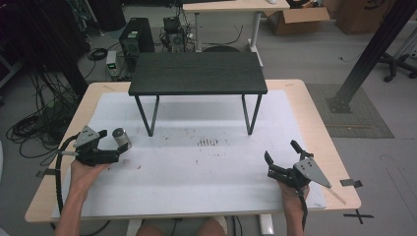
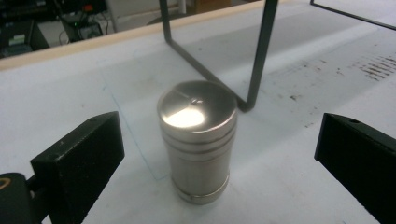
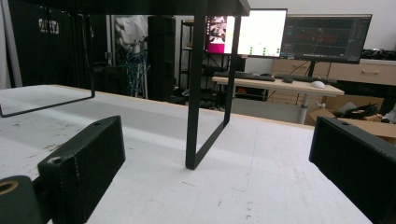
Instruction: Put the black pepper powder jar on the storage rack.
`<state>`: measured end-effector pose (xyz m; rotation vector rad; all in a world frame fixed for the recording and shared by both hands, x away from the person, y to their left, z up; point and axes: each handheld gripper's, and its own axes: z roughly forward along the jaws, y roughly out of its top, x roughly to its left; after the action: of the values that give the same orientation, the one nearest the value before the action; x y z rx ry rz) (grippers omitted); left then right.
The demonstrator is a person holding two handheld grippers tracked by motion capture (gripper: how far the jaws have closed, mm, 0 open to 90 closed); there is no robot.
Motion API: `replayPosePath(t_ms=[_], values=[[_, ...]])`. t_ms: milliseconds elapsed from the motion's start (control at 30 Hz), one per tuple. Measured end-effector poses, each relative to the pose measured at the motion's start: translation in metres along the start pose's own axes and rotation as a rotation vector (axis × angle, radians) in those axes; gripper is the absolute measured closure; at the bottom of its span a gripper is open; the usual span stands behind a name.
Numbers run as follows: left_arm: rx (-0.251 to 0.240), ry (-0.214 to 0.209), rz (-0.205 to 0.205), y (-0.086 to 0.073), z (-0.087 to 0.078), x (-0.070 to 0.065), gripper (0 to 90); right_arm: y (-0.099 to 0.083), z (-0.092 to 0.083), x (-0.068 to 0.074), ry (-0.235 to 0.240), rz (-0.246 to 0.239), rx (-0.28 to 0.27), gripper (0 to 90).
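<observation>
The metal canister [image 2: 197, 147] is gleaming, brushed and smooth; the fingers [image 2: 79, 163] are looking matt black; the bench [image 1: 196, 167] cover is showing scuffed white.

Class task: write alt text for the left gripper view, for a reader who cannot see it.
A steel canister stands upright on a white mat, between the open black jaws of the left hand-held gripper, touching neither. Behind it, a black metal leg of a small stand rests on the mat, with dark specks to the right.

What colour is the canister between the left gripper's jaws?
Silver, brushed metal canister; the left gripper view shows it best.
</observation>
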<state>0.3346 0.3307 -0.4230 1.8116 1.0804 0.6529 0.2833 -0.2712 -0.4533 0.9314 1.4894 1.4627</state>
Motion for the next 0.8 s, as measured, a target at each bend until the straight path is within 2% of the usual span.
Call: replayPosePath(t_ms=[233, 333, 367, 433, 633, 800], values=[[0.039, 0.033, -0.056, -0.002, 0.009, 0.006, 6.7, 0.0, 0.0, 0.0, -0.002, 0.001, 0.001, 3.3], [0.039, 0.031, -0.074, -0.002, 0.011, 0.008, 8.3, 0.0, 0.0, 0.0, -0.004, -0.001, 0.001, 3.4], [0.039, 0.027, -0.078, -0.002, 0.012, 0.009, 11.5, 0.0, 0.0, 0.0, -0.003, -0.001, 0.003, 3.4], [0.036, 0.022, -0.079, -0.002, 0.012, 0.009, 12.6, 0.0, 0.0, 0.0, -0.003, -0.001, 0.002, 3.4], [0.029, 0.012, -0.082, -0.003, 0.014, 0.009, 25.5, 0.0, 0.0, 0.0, -0.004, 0.0, 0.002, 3.5], [0.034, 0.005, -0.074, -0.004, 0.017, 0.008, 30.6, 0.0, 0.0, 0.0, -0.004, 0.0, 0.002, 3.5]])
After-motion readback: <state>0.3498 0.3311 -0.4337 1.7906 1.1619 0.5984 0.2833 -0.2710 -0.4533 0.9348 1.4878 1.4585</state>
